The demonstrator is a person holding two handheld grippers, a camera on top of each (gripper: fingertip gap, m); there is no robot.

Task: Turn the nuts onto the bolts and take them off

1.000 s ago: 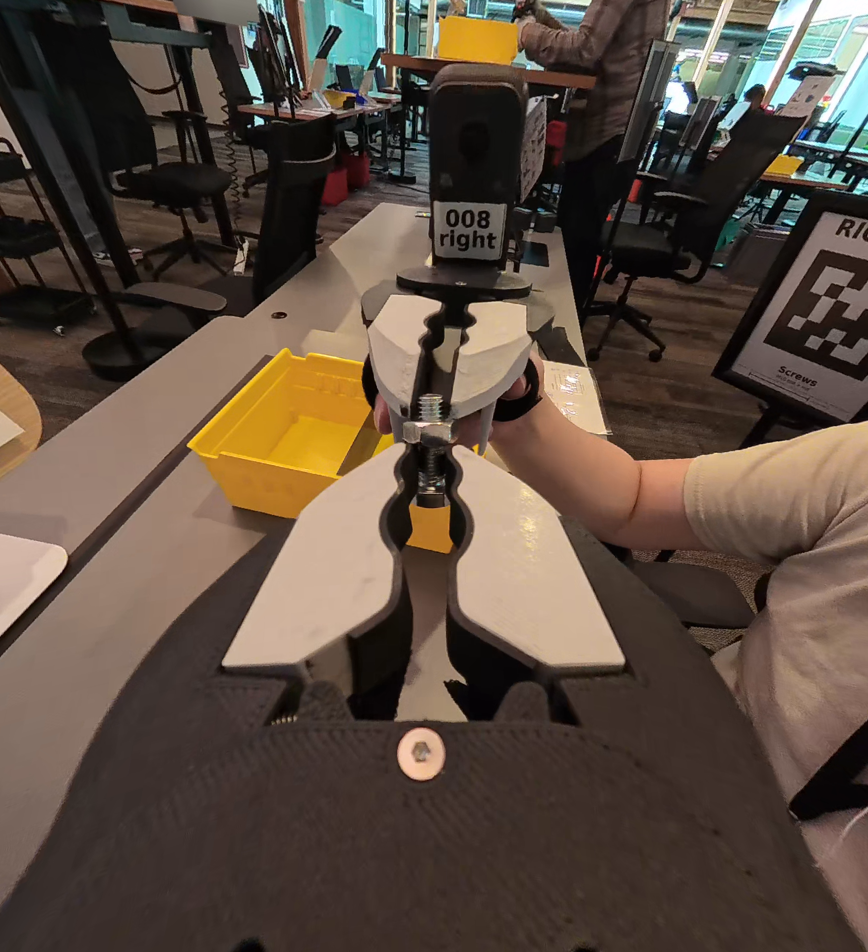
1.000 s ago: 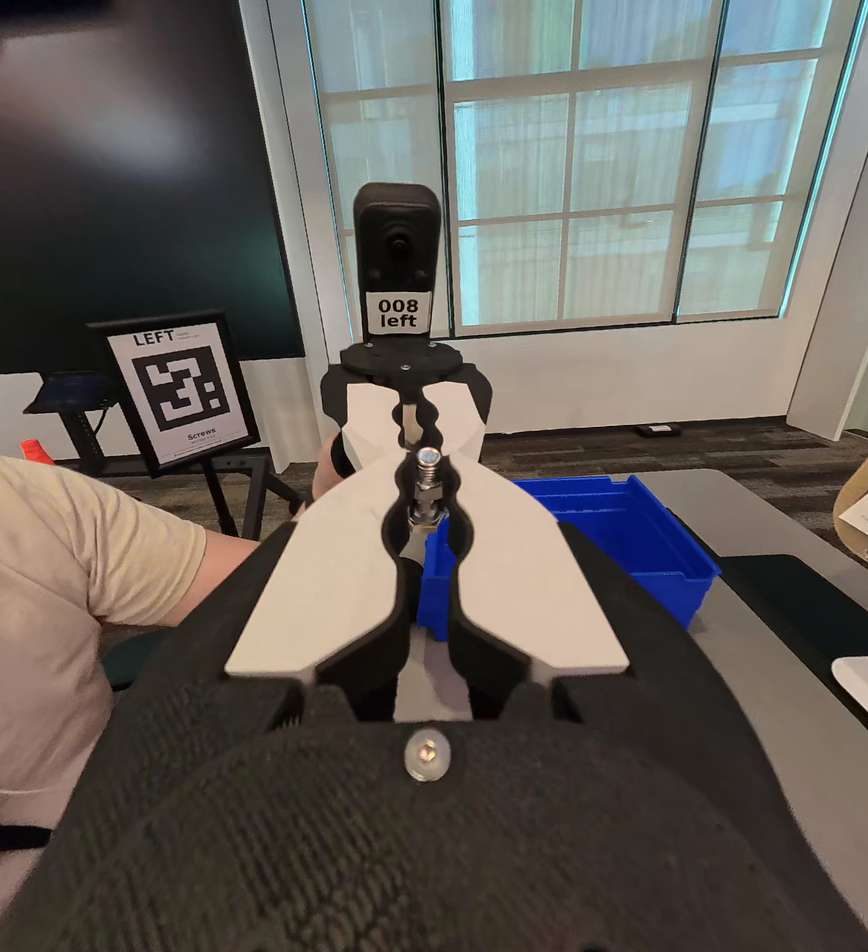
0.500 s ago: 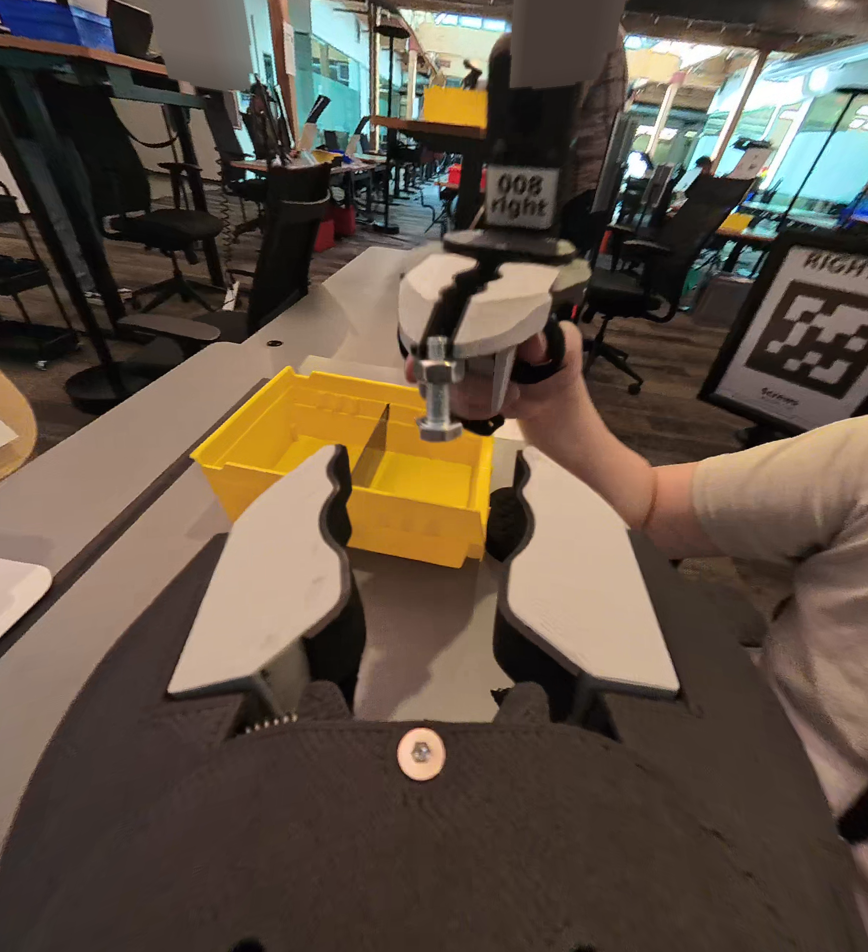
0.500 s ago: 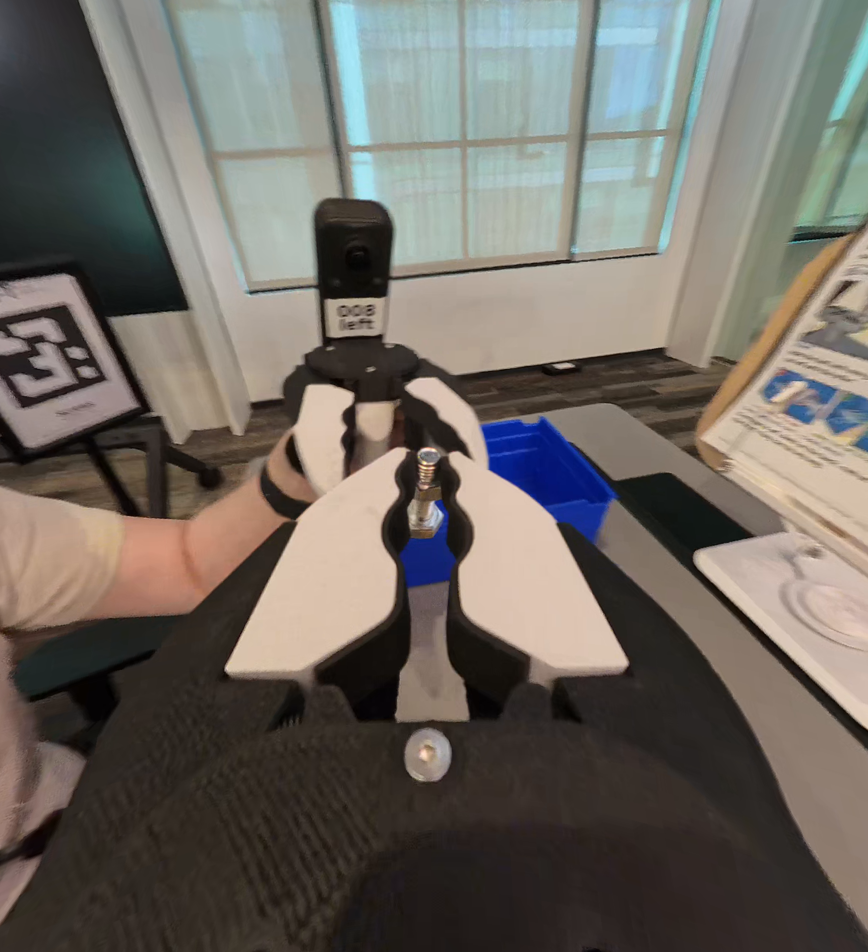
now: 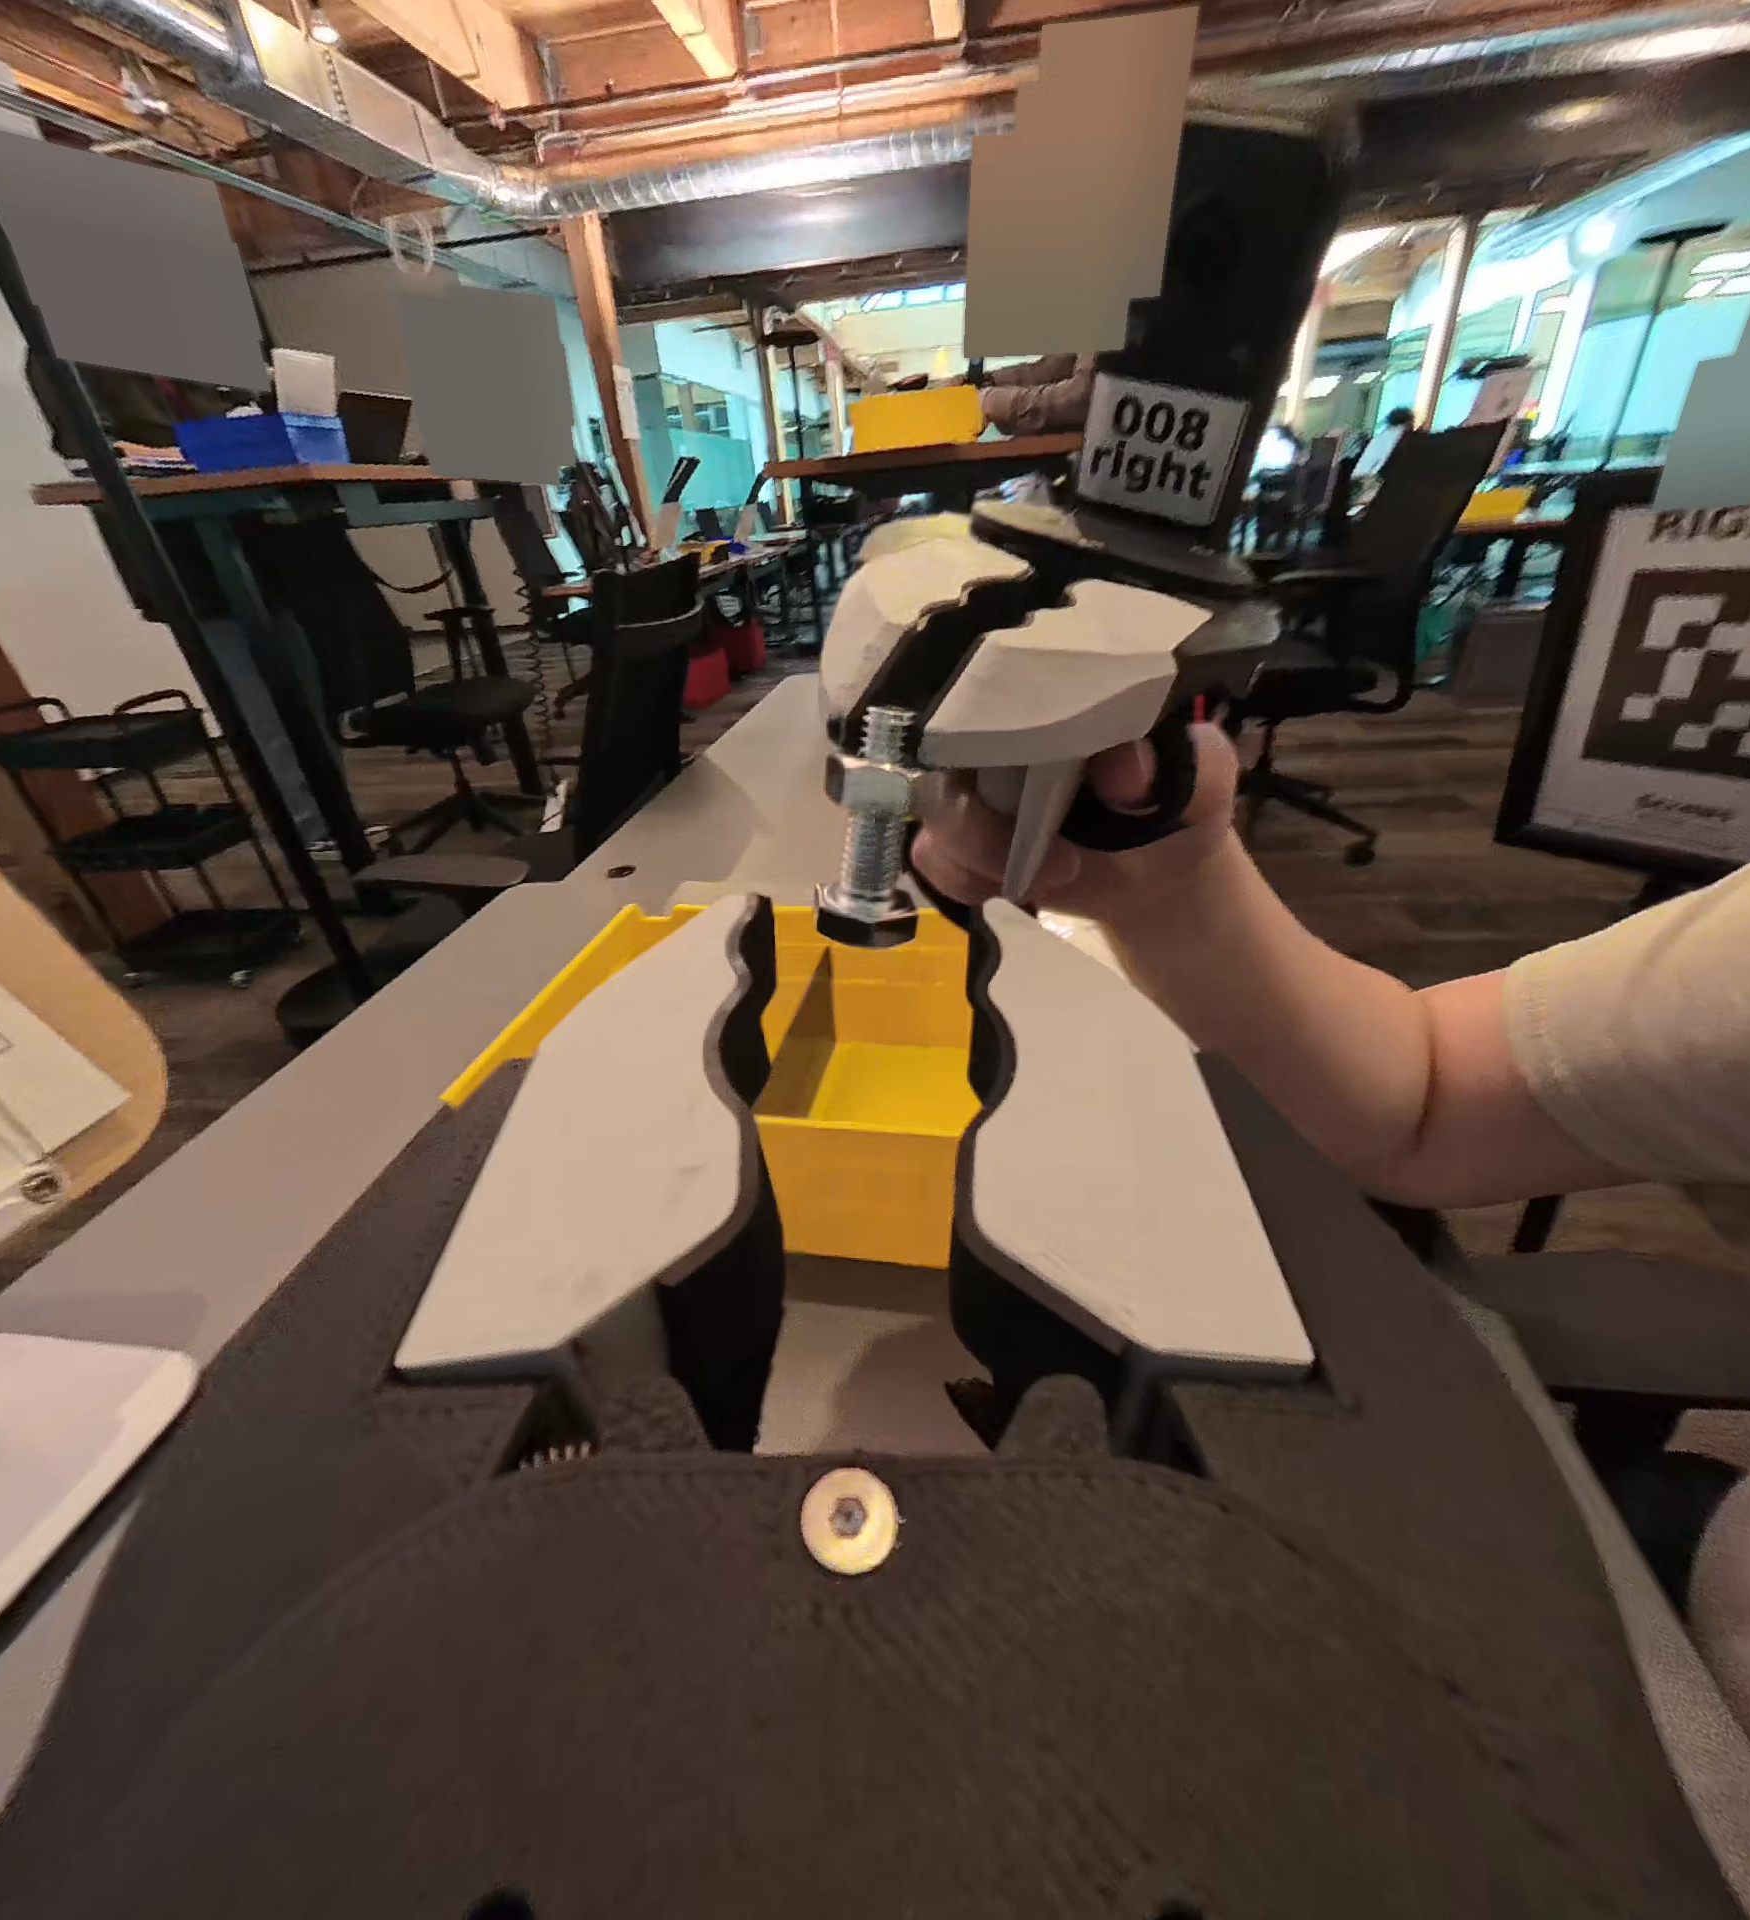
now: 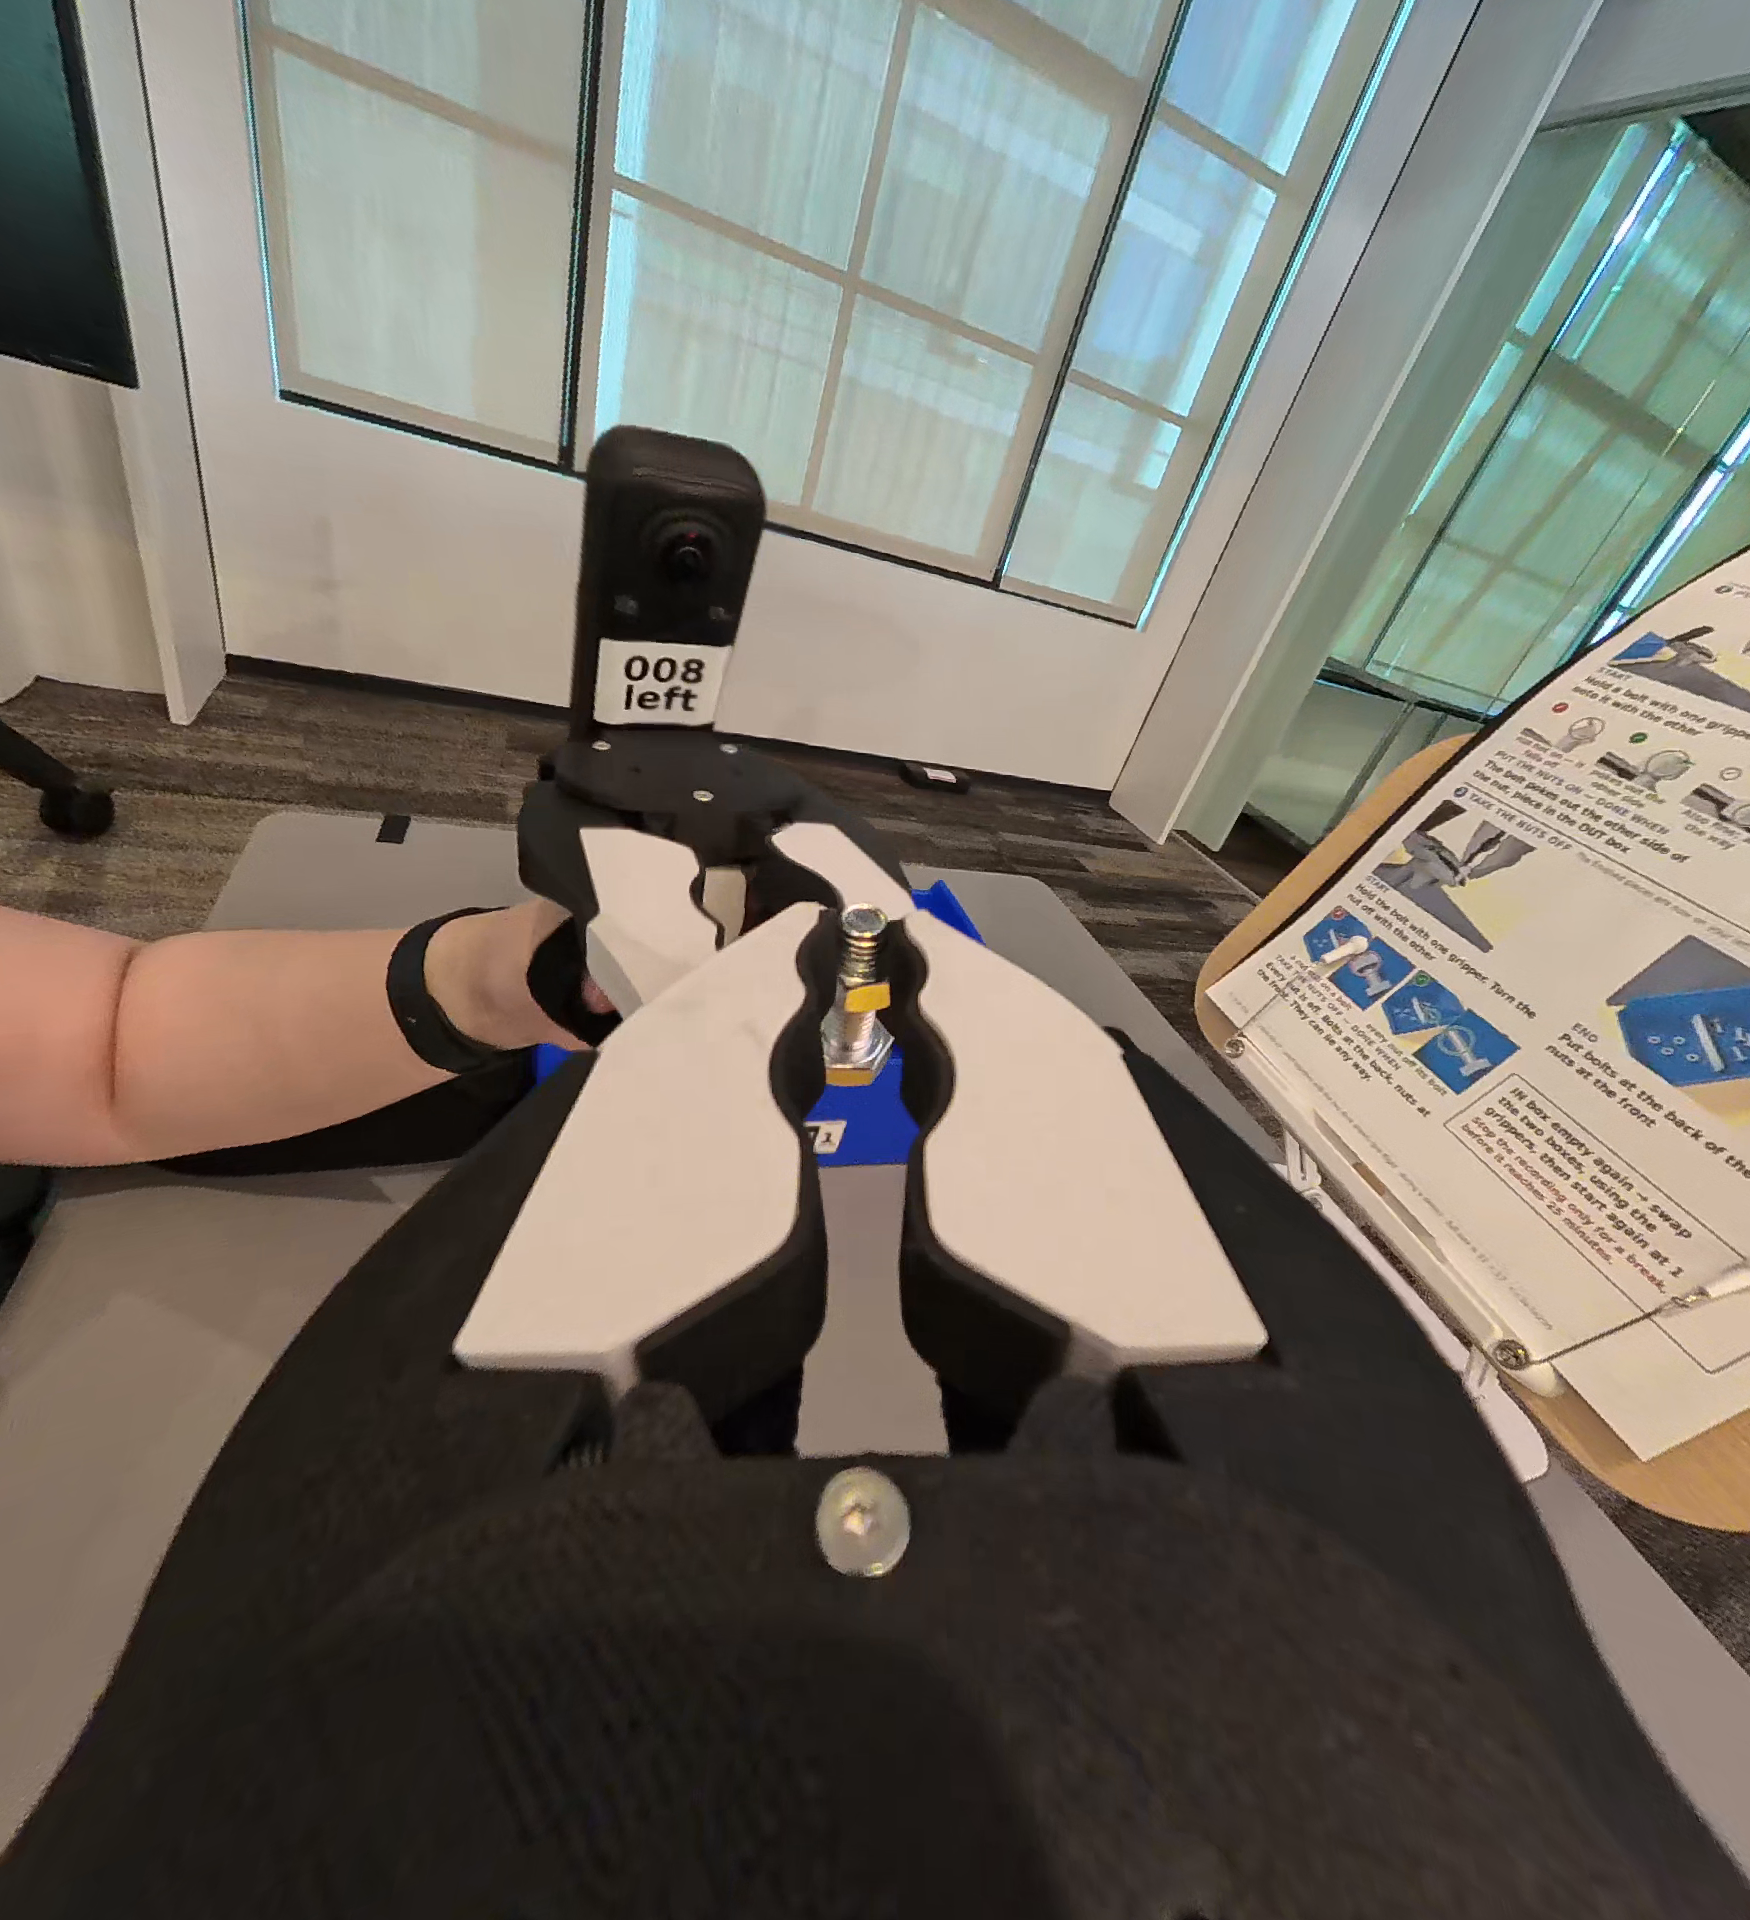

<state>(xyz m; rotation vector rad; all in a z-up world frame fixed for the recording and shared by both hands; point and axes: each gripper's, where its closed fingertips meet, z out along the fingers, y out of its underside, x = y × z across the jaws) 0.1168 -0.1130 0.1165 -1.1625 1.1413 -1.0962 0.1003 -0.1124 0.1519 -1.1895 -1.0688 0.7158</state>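
Observation:
My right gripper (image 6: 863, 920) is shut on a steel bolt (image 6: 858, 961) with a nut (image 6: 866, 997) threaded on its shank. In the left wrist view the right gripper (image 5: 876, 727) holds the bolt (image 5: 866, 842) upright with its head down and the nut (image 5: 871, 779) just under the fingers. My left gripper (image 5: 866, 920) is open and empty, its fingers on either side of the bolt head but apart from it. It also shows in the right wrist view (image 6: 720, 914), open, just behind the bolt.
A yellow divided bin (image 5: 850, 1164) stands on the grey table (image 5: 258, 1226) beyond my left gripper. A blue bin (image 6: 938, 904) sits behind the right gripper. An instruction board (image 6: 1525, 1039) leans at the right. A framed marker sign (image 5: 1723, 665) and office chairs stand beyond the table. Both grippers' tips are close together, under 4 cm apart.
My left gripper has opened, let go of the bolt and drawn back. My right gripper has kept the bolt and nut, risen and tilted to the right.

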